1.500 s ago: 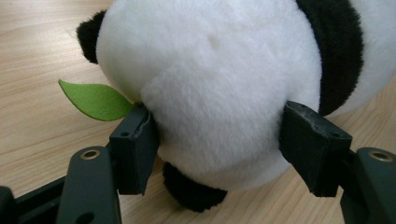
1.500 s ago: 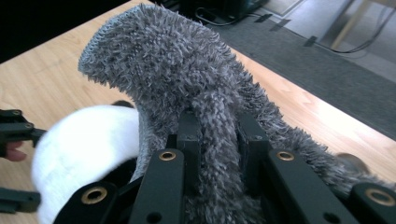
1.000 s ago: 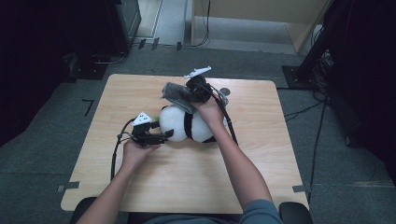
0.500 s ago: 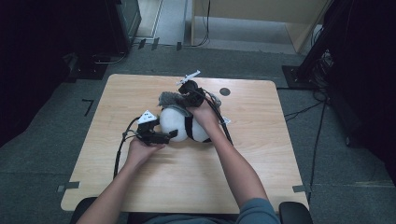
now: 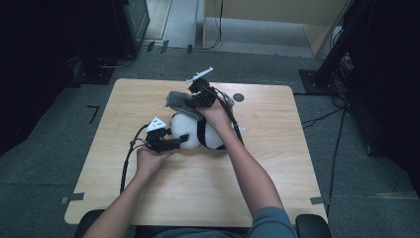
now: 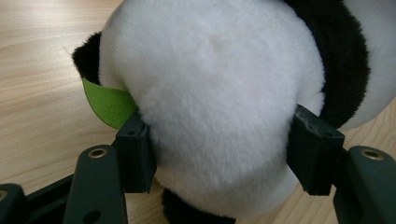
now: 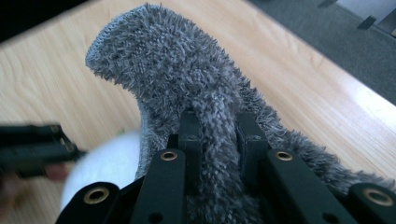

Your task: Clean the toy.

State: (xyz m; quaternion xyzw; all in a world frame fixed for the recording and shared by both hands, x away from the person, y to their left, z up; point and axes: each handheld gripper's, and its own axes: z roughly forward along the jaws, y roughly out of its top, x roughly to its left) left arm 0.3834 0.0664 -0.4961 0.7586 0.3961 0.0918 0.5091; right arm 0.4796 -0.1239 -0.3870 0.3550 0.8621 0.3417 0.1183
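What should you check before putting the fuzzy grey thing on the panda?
1. Right tongs pinch the grey fuzzy cloth: ok, the fabric is clamped between the jaws.
2. Left tongs steady the panda toy: ok, the jaws have just been closing and both pads press into its white fur.
3. Panda rests on the table: ok, it lies near the middle.
4. Cloth is above the panda: ok, the high view shows it held over the toy's far side.
5. Green tag is clear of the left pad: cannot tell, it sits right at that pad.
6. Cloth's opening faces the panda: cannot tell.
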